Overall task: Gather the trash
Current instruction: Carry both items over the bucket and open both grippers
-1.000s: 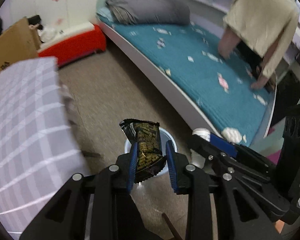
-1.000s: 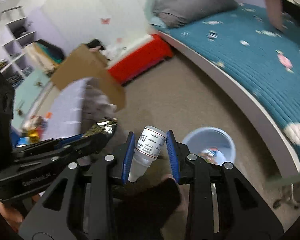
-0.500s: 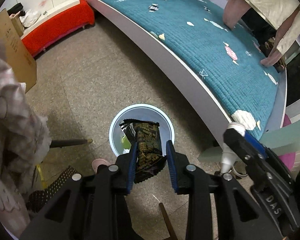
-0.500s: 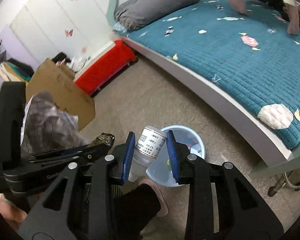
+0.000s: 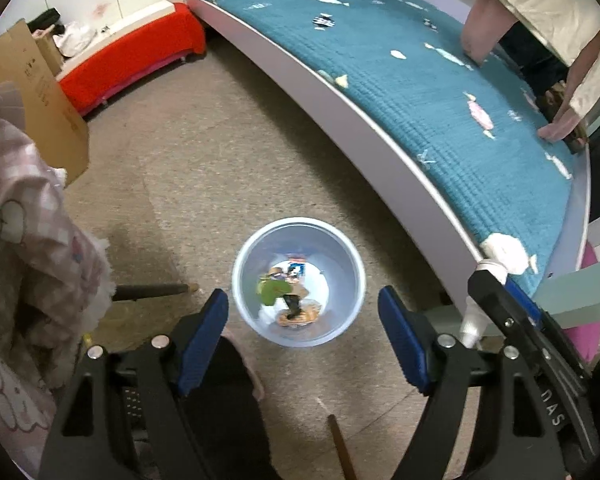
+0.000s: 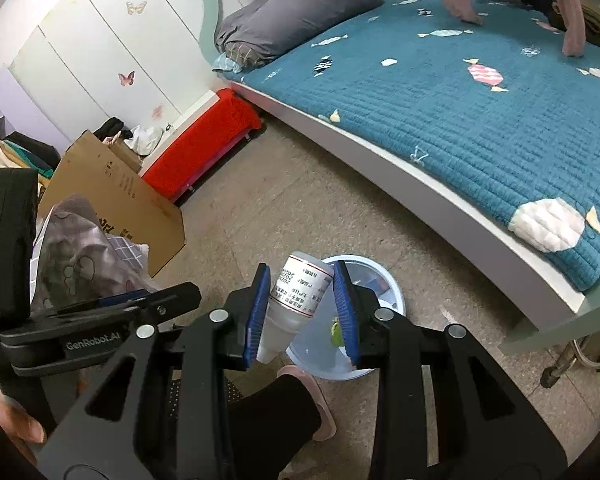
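Beside one bed [image 5: 440, 92], one bin [image 5: 340, 248]; above it, left gripper [image 5: 304, 328] just spread, empty; right gripper [image 6: 302, 312] clamps one bottle [image 6: 300, 292].

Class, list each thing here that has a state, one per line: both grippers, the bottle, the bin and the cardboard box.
Left gripper: open, nothing between its pads, jaws just opened.
Right gripper: shut on the bottle.
Bottle: held tilted, cap end pointing down, above the floor beside the bin.
Bin: upright, uncovered, some trash at the bottom.
Cardboard box: flap open.
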{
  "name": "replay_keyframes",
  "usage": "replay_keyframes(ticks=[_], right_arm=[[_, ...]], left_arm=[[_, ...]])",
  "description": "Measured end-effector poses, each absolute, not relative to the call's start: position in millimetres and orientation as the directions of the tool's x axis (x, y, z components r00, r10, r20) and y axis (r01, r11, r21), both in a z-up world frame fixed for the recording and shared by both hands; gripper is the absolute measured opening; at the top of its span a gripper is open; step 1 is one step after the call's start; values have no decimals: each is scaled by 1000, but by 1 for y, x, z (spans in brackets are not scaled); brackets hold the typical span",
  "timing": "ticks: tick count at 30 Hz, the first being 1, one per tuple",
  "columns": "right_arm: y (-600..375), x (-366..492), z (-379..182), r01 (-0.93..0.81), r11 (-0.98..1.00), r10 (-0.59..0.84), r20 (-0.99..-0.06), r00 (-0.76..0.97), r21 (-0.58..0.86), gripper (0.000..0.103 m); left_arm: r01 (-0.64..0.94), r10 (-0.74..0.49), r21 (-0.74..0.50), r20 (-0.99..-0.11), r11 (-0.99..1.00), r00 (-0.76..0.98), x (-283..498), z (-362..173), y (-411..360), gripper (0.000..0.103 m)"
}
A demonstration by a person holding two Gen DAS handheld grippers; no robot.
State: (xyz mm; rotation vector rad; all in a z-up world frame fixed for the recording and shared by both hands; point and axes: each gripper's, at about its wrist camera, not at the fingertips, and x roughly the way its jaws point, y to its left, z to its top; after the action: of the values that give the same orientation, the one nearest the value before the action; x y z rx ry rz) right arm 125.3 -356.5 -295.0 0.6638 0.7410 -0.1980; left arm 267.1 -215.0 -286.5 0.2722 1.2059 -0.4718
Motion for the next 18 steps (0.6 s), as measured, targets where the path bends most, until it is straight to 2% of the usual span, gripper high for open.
replay_keyframes(ticks=[9, 15, 17, 18], right_arm=[[-343, 136, -293, 365, 788, 87, -677, 731, 496, 32], [-340, 149, -297, 351, 761, 122, -651, 749, 546, 35], [-339, 154, -299, 352, 750, 124, -643, 756, 559, 59], [-339, 156, -299, 361, 753, 111, -647, 755, 550, 62]], left_arm=[[442, -131, 49, -921, 896, 367, 270, -273, -201, 76], [392, -123, 63, -894, 918, 430, 274, -252, -186, 77], [383, -116, 73, -886, 921, 448, 276, -247, -183, 78], [381, -117, 75, -883, 922, 456, 276, -244, -181, 78]])
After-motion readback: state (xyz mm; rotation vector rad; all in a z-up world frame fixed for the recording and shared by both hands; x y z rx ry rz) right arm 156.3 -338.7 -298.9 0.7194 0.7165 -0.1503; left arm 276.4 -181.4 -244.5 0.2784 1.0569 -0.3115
